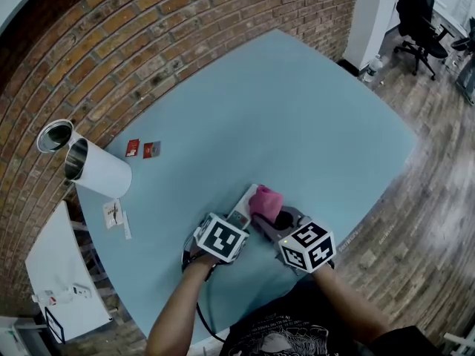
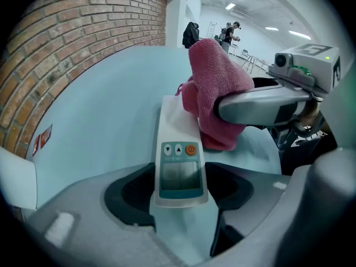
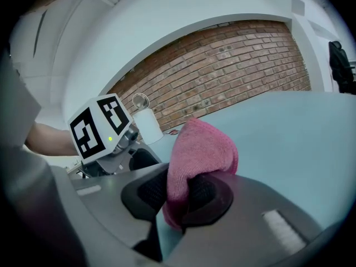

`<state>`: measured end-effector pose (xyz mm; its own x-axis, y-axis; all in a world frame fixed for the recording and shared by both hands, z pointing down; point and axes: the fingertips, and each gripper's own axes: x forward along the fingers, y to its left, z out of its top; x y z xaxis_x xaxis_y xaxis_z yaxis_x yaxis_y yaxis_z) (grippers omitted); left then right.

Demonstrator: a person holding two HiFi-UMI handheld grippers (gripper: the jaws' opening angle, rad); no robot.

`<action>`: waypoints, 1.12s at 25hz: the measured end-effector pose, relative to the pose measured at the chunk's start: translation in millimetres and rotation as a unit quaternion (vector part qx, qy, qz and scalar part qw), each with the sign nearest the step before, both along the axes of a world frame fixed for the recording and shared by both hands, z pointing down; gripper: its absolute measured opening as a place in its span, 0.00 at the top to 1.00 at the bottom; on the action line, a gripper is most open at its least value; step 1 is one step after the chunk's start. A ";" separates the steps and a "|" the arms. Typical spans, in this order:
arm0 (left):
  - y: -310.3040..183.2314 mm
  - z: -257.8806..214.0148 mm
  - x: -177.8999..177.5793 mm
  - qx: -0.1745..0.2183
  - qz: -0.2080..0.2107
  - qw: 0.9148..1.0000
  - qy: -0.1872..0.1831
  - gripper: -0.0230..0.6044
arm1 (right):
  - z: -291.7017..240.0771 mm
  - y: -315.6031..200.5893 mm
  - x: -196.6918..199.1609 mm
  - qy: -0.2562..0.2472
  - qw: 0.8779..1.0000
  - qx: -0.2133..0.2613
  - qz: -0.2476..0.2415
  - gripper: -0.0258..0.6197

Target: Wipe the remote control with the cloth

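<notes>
pink cloth (image 3: pixel 203 149) is sitting bunched in the closed jaws of the right tool (image 3: pixel 178 196) and resting against the far part of the white remote control (image 2: pixel 179 160), which is lying on the counter (image 1: pixel 312 102) near its front edge, its near end clamped between the widely spread jaws of the left tool (image 2: pixel 181 193). pushing too hard could be twisting the remote out of that grip or toward the edge. the pale blue counter is standing by a brick wall (image 1: pixel 185 21), carrying 2 white canisters (image 1: pixel 96 170) and 2 red packets (image 1: pixel 141 149) well apart, with wooden floor (image 1: pixel 423 221) beyond.
</notes>
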<state>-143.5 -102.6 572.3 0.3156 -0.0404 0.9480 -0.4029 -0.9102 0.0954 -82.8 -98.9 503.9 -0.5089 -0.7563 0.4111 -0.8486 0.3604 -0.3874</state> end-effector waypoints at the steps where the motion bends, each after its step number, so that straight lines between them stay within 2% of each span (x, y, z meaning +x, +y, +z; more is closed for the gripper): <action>1: 0.5 0.2 0.2 -0.001 0.000 1.000 0.001 0.51 | -0.6 1.1 -2.7 0.000 1.000 0.001 -0.002 0.86; 11: 2.4 0.6 2.3 -0.006 -0.001 1.000 -0.001 0.51 | -4.0 5.4 -17.8 -0.003 0.999 0.005 -0.034 0.86; 22: 4.4 2.1 1.2 -0.011 0.004 1.000 -0.010 0.51 | -14.5 -33.8 46.2 0.029 0.998 0.011 -0.059 0.86; 28: 3.8 2.0 2.1 -0.014 0.004 1.000 -0.013 0.51 | -21.2 -75.7 57.5 0.081 0.989 0.027 -0.118 0.86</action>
<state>-141.4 -98.8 574.2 0.2920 -0.0114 0.9563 -0.3980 -0.9107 0.1107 -25.4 -174.6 482.7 -0.6045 -0.6482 0.4630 -0.7880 0.5718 -0.2282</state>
